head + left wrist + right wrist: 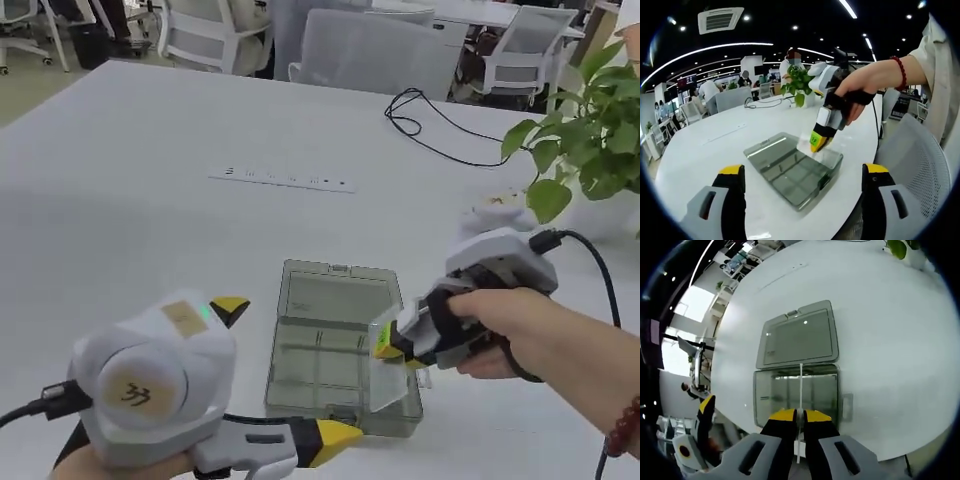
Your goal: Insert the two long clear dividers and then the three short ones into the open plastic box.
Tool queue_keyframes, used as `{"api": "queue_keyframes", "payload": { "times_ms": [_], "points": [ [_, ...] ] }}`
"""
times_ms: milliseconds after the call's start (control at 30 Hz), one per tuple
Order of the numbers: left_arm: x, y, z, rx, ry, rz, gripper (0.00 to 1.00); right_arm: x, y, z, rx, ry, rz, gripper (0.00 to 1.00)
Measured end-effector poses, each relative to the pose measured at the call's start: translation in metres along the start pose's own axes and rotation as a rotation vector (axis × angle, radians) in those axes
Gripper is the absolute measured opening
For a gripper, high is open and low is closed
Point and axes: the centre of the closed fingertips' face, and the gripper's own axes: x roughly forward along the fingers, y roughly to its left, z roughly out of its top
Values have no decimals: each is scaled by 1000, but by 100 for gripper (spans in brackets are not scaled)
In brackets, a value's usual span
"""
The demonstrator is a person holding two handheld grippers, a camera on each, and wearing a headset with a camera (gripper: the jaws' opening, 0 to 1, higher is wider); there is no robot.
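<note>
The clear plastic box (300, 405) lies open in the middle of the white table, its lid (335, 295) folded flat on the far side. My right gripper (387, 347) is shut on a clear divider (392, 378), which hangs over the box's right end. In the right gripper view the divider (800, 382) shows edge-on, running across the box base (775, 395) toward the lid (800, 337). My left gripper (285, 372) is open at the near left, jaws wide apart, with the box (785, 172) ahead of it. It holds nothing.
A small clear piece (847, 407) lies on the table beside the box's right end. Farther back are a white power strip (285, 180), a black cable (430, 125), a potted plant (590, 130) at the right edge and office chairs beyond the table.
</note>
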Motion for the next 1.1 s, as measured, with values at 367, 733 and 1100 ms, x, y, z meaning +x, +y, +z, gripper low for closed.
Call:
{"api": "queue_keyframes", "payload": {
  "times_ms": [367,733,1100],
  "points": [
    [-4,6,0,-12,-8,17,97,9,-2,-1,26,36,-10,6],
    [-7,9,0,-24,-13,30,95,16,-5,-2,37,52,-18,6],
    [-8,12,2,-25,-17,33,94,17,-6,-3,16,63,-39,6]
  ]
}}
